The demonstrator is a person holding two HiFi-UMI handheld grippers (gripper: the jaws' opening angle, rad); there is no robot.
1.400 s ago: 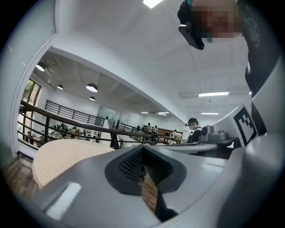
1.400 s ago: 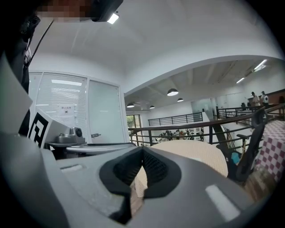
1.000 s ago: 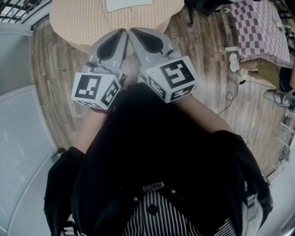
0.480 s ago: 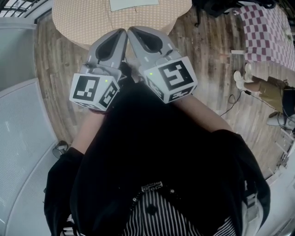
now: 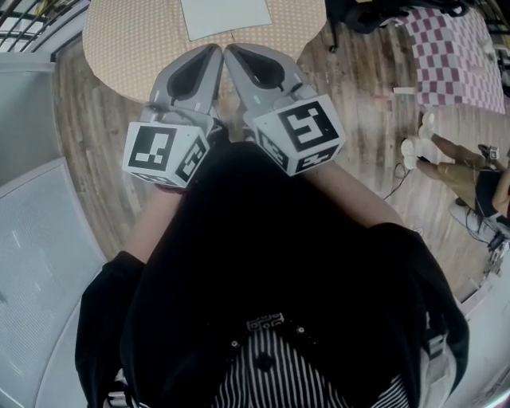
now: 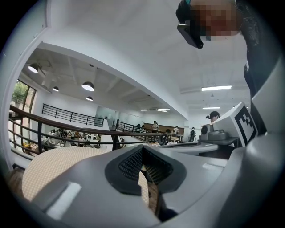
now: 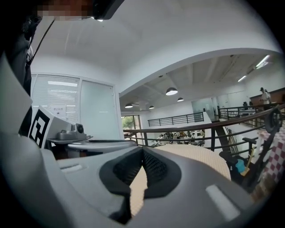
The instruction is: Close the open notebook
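Left gripper (image 5: 212,51) and right gripper (image 5: 233,51), jaws closed and empty, point toward the white notebook (image 5: 225,16) on the tan table (image 5: 127,44), top centre.

A wood-plank floor (image 5: 358,119) fills the head view, with a round desk (image 5: 135,40) under beige dotted cloth at 12 o'clock and a purple-checked cloth (image 5: 454,56) at 2 o'clock. Round lamps (image 6: 88,86) hang from a white ceiling (image 6: 133,44) above a dark railing (image 6: 67,127), with a window (image 6: 20,95) at 9 o'clock
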